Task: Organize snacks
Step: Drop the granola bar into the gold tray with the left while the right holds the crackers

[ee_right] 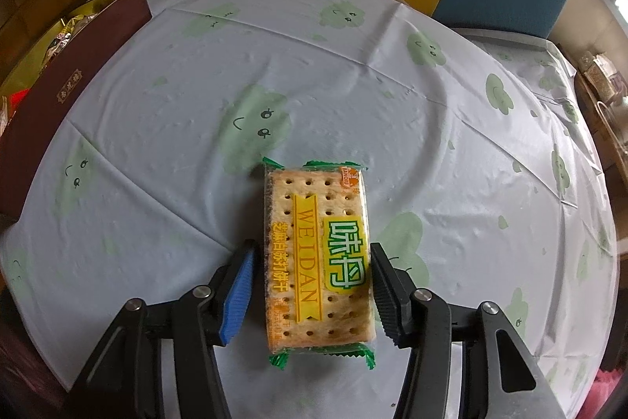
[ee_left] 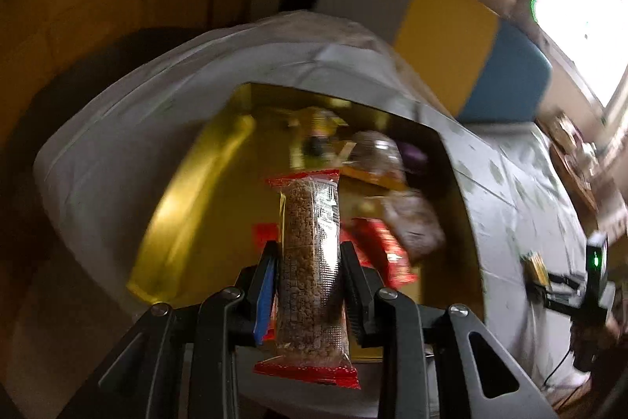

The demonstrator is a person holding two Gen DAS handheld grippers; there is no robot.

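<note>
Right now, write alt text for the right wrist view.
The right gripper straddles a cracker pack lying on a white tablecloth printed with green clouds; the pads sit beside its long edges, not clearly pressing. A dark red box stands at the left edge.

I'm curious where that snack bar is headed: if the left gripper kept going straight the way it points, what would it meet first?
Probably the snacks lying in the gold-lined box below the left gripper and its grain bar; blur leaves depth uncertain.
</note>
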